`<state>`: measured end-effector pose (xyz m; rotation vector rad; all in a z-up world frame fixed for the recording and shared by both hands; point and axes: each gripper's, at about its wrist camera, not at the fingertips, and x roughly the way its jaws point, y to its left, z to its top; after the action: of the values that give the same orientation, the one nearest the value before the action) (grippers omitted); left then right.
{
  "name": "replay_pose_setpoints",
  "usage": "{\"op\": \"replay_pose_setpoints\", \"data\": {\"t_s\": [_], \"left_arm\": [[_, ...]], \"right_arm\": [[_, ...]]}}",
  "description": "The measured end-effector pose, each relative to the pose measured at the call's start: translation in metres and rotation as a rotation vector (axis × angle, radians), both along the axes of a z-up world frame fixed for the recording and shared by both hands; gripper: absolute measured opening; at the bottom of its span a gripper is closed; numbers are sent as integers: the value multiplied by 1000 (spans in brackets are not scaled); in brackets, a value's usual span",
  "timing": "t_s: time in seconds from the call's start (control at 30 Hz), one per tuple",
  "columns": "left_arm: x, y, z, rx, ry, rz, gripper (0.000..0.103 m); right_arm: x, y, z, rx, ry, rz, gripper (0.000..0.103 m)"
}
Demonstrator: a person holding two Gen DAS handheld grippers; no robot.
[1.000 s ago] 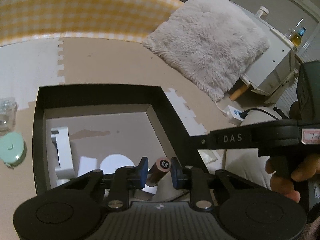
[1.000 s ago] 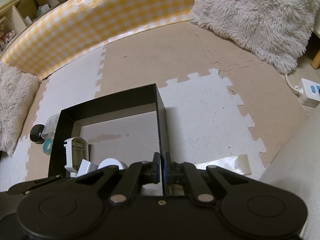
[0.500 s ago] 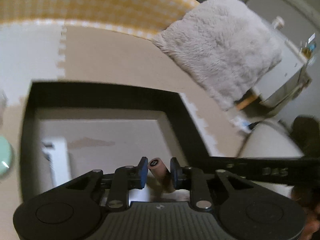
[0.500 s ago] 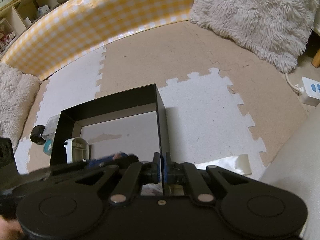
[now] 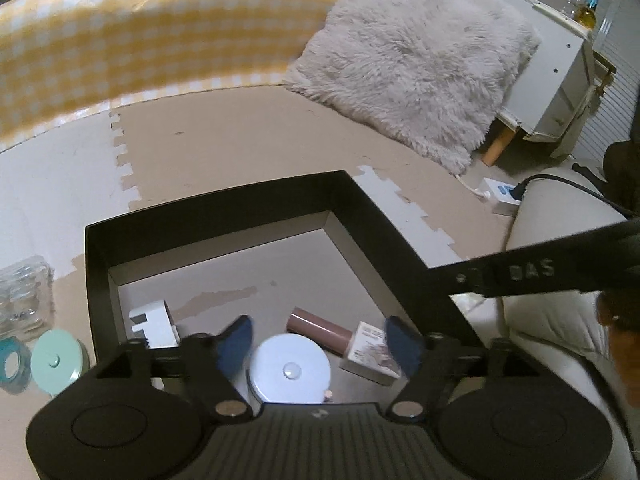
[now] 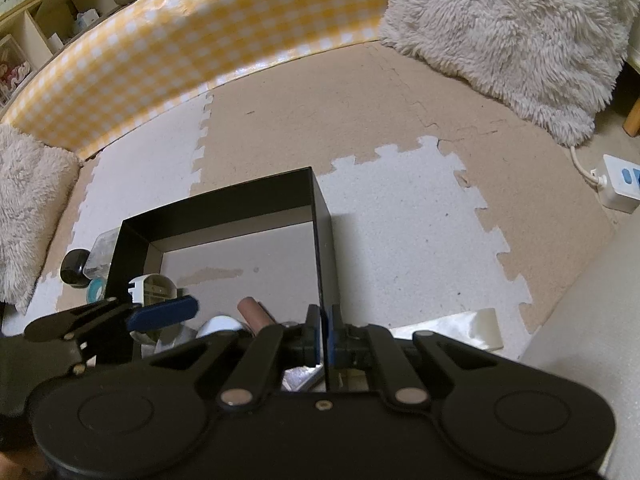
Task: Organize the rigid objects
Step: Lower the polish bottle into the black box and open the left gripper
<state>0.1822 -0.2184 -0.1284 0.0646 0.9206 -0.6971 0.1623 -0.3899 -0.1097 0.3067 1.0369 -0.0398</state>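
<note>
the brown tube (image 5: pixel 320 329) is seen lying inside the black box (image 5: pixel 224 204), below the left gripper (image 5: pixel 318 346), whose jaws are opening empty; the box's right wall is clamped by the right gripper (image 6: pixel 325 334).

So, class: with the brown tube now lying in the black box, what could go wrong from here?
1. The brown tube lies loose against the small carton; it may roll.
2. The right tongs are shut on the black box wall; a tug could tip it.
3. The left tongs, jaws opening, could knock the white disc.
</note>
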Motion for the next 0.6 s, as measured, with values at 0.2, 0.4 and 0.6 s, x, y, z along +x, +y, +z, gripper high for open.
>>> {"op": "replay_pose_setpoints", "data": {"t_s": [0.2,0.4,0.6], "left_arm": [[-14,2,13,1,-9,-8,96],[-25,7,29,13,-27,-3,103],[-36,14,44,10,-40,5,103]], "right_arm": [[0,1,0,1,0,0,4],[0,1,0,0,0,0,4],[0,1,0,-1,-1,2,4]]}}
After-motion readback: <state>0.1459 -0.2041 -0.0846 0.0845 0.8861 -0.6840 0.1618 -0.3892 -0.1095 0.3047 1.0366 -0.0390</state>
